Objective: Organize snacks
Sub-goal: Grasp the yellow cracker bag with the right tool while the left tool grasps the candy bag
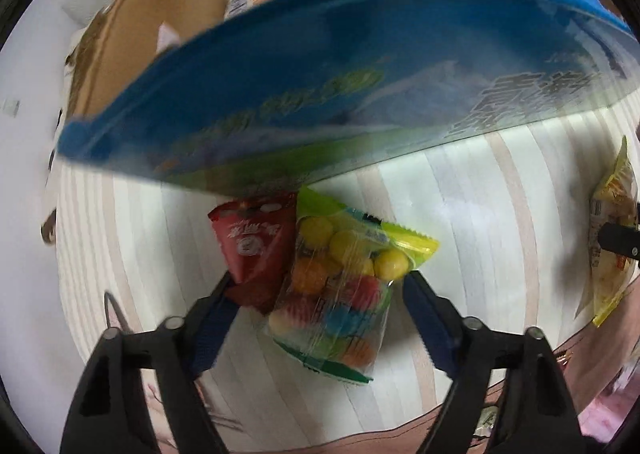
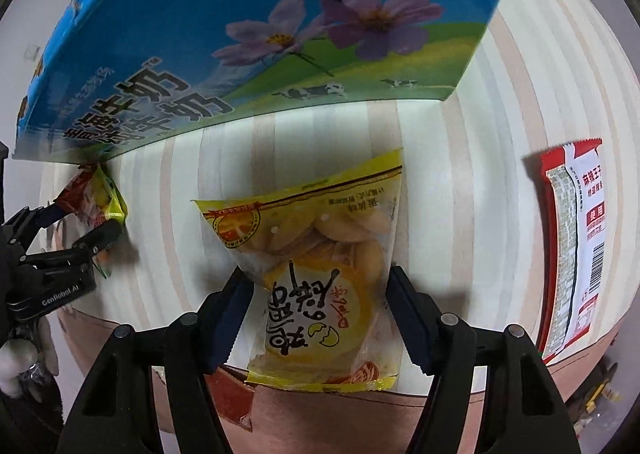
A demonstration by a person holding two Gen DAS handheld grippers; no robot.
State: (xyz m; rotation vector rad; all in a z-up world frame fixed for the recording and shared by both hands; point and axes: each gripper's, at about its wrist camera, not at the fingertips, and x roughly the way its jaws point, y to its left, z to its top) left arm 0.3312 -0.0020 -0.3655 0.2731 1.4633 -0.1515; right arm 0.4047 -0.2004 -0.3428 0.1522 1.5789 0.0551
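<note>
At the bottom of the left wrist view, the left hand-held gripper [image 1: 320,286] has its jaws apart, straddling a clear plastic bag of multicoloured round candies [image 1: 340,294] with a small red foil packet [image 1: 254,246] touching its left side. Both lie on the pale striped worktop [image 1: 480,214]. At the bottom of the right wrist view, the right hand-held gripper [image 2: 316,286] is likewise spread, its jaws around a yellow plastic bag of pale round biscuits [image 2: 320,254] near the worktop's front edge.

Across the top of both views stands a large blue printed cardboard box [image 2: 260,34] with purple flowers, already holding several packs. A long red-and-white wrapped snack [image 2: 572,246] lies at the right edge of the right view.

To grip well, each should probably close across the bag's middle, and the left should avoid catching the red packet.

Count: four loose snacks, one box, two grippers.
</note>
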